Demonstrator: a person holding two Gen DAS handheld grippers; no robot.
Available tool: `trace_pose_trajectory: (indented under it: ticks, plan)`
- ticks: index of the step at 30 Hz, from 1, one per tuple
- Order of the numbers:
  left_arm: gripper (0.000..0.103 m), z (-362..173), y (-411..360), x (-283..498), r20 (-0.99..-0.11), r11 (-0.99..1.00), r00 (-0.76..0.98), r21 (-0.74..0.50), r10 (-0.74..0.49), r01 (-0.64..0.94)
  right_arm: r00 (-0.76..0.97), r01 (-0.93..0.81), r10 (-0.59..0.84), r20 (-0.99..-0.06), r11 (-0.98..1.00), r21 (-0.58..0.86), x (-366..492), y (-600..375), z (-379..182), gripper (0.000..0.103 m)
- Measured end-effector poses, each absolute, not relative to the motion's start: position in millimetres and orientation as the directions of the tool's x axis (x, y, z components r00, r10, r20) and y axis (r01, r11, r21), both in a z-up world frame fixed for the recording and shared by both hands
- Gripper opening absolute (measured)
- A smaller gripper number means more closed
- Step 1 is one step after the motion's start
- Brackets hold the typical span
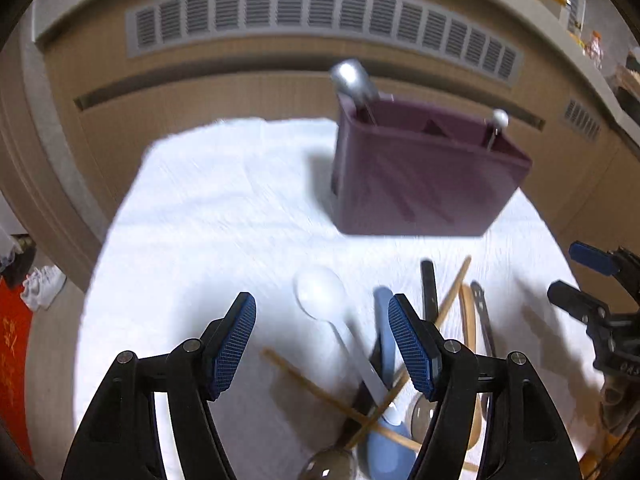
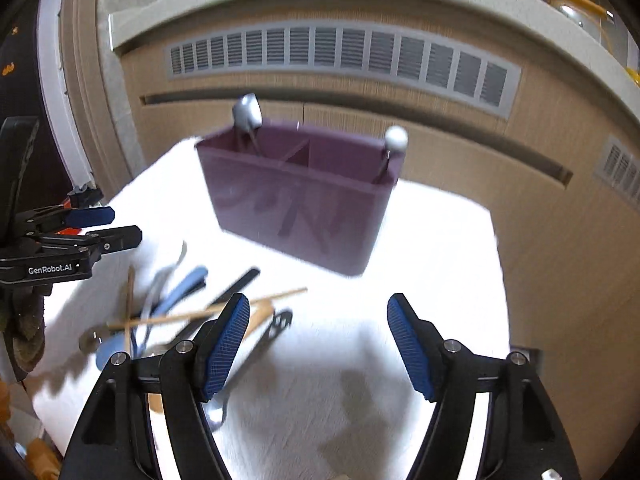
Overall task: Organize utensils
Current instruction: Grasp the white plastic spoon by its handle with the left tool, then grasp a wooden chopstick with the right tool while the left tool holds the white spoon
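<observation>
A purple two-compartment caddy (image 1: 420, 184) (image 2: 300, 208) stands on a white cloth. A metal spoon (image 1: 352, 76) (image 2: 247, 110) stands in its left compartment. A round-headed metal utensil (image 1: 500, 118) (image 2: 396, 138) stands in the right one. In front of the caddy lies a loose pile: a white spoon (image 1: 320, 292), a blue utensil (image 1: 384, 320) (image 2: 184, 286), wooden chopsticks (image 1: 456, 284) (image 2: 192, 314) and a black handle (image 1: 428, 280). My left gripper (image 1: 320, 304) (image 2: 122, 225) hovers open over the pile, holding nothing. My right gripper (image 2: 318, 304) (image 1: 566, 270) is open over bare cloth, right of the pile.
A wooden cabinet front with grey vent grilles (image 1: 320, 16) (image 2: 340, 60) rises right behind the cloth. The white cloth (image 1: 224, 200) (image 2: 432, 248) ends at the left and right. White shoes (image 1: 42, 286) and a red mat (image 1: 12, 344) lie on the floor at the left.
</observation>
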State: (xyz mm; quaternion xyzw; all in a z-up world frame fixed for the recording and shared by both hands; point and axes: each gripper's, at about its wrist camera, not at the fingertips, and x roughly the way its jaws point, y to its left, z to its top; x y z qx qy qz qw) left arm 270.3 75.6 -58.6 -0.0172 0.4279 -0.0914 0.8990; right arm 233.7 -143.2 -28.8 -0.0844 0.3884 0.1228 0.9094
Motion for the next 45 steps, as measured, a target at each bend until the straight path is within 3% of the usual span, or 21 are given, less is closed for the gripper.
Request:
trace_pose_trajectory:
  ticks: [4, 8, 13, 16, 17, 29, 38, 40, 41, 43, 45]
  plan:
    - [0.066, -75.8, 66.8, 283.5, -0.784, 0.985, 0.597, -0.127, -0.17, 0.113, 0.652, -0.29, 0.154, -0.743, 0.955, -0.057, 224.5, -142.8, -41.4, 0.068]
    - [0.056, -92.1, 64.7, 302.7, -0.807, 0.99, 0.574, -0.126, -0.141, 0.066, 0.644, -0.293, 0.167, -0.746, 0.955, -0.039, 218.1, -144.7, -46.4, 0.068]
    - [0.055, -102.1, 57.5, 313.9, -0.82, 0.994, 0.562, -0.085, -0.106, 0.064, 0.64, -0.304, 0.182, -0.746, 0.952, -0.028, 216.5, -144.2, -51.2, 0.068]
    - [0.037, -102.3, 50.2, 313.5, -0.816, 0.996, 0.573, -0.041, -0.078, 0.078, 0.634, -0.309, 0.186, -0.751, 0.951, -0.025, 217.2, -142.4, -53.7, 0.068]
    - [0.036, -101.6, 49.6, 312.8, -0.815, 0.995, 0.573, -0.046, -0.088, 0.087, 0.632, -0.311, 0.188, -0.752, 0.95, -0.024, 216.5, -141.8, -54.0, 0.068]
    - [0.036, -35.8, 87.5, 247.2, -0.659, 0.99, 0.739, -0.1, -0.14, 0.099, 0.623, -0.38, 0.211, -0.753, 0.923, -0.055, 213.9, -117.6, -46.5, 0.068]
    - [0.036, -5.2, 136.0, 231.5, -0.564, 0.987, 0.817, -0.158, -0.117, 0.032, 0.48, -0.614, 0.375, -0.793, 0.789, 0.002, 207.9, -48.8, -46.0, 0.068]
    - [0.036, -4.9, 141.4, 227.3, -0.554, 0.988, 0.826, -0.156, -0.104, 0.02, 0.447, -0.654, 0.392, -0.804, 0.757, 0.005, 209.2, -31.6, -48.4, 0.059]
    - [0.036, -4.8, 145.5, 226.0, -0.551, 0.988, 0.829, -0.157, -0.1, 0.015, 0.437, -0.668, 0.393, -0.809, 0.744, 0.0, 209.9, -23.7, -50.2, 0.044]
    - [0.036, -6.9, 151.8, 223.9, -0.549, 0.986, 0.83, -0.168, -0.103, 0.011, 0.414, -0.69, 0.391, -0.822, 0.724, -0.003, 217.6, -7.6, -54.7, 0.023]
    - [0.036, -8.6, 157.8, 221.7, -0.548, 0.983, 0.83, -0.181, -0.101, 0.001, 0.393, -0.699, 0.394, -0.831, 0.715, 0.009, 228.6, 4.7, -57.8, 0.021]
